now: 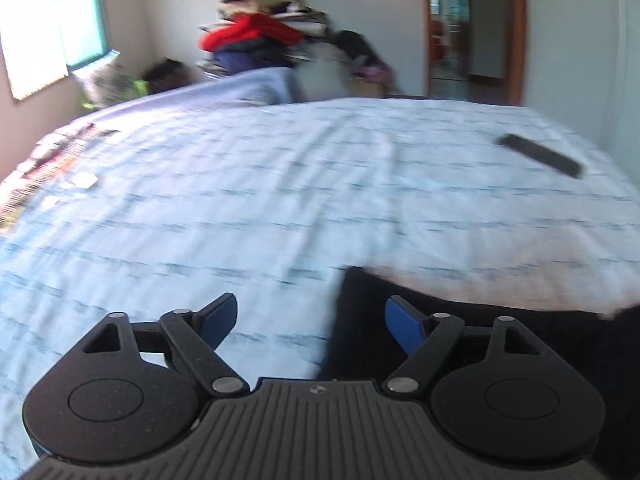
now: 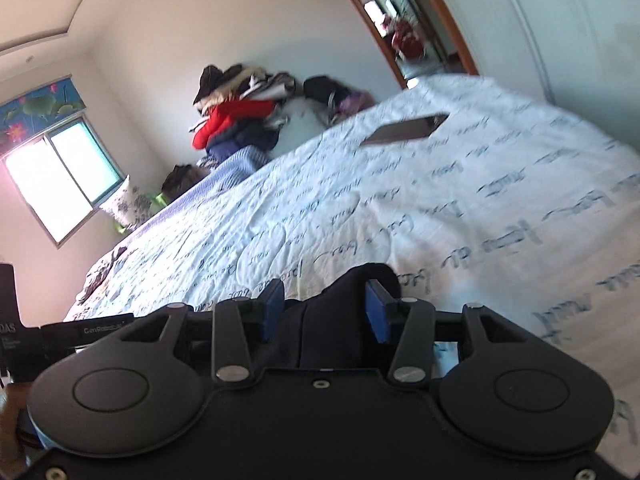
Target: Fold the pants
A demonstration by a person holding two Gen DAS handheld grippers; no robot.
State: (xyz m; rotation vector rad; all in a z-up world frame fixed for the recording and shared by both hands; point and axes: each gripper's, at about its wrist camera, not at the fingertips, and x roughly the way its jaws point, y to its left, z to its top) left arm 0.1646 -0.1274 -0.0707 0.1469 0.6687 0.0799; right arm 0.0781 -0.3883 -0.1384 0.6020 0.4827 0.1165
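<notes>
Pants (image 1: pixel 460 320) cut off at frame edge; phone-like slab (image 1: pixel 540 155) blurred, perhaps remote.

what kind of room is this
Most likely a home bedroom: a wide bed with a white script-printed quilt fills both views, clothes are heaped against the far wall, and a window has a floral blind.

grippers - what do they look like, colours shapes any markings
Both share one design. The left gripper has a ribbed dark grey body, two round black discs, black link arms with silver pivot pins, and blue pads on its fingers. A small round mark sits on the body's front edge. The right gripper has a smooth matte black body with screws, the same discs, links and blue pads.
</notes>
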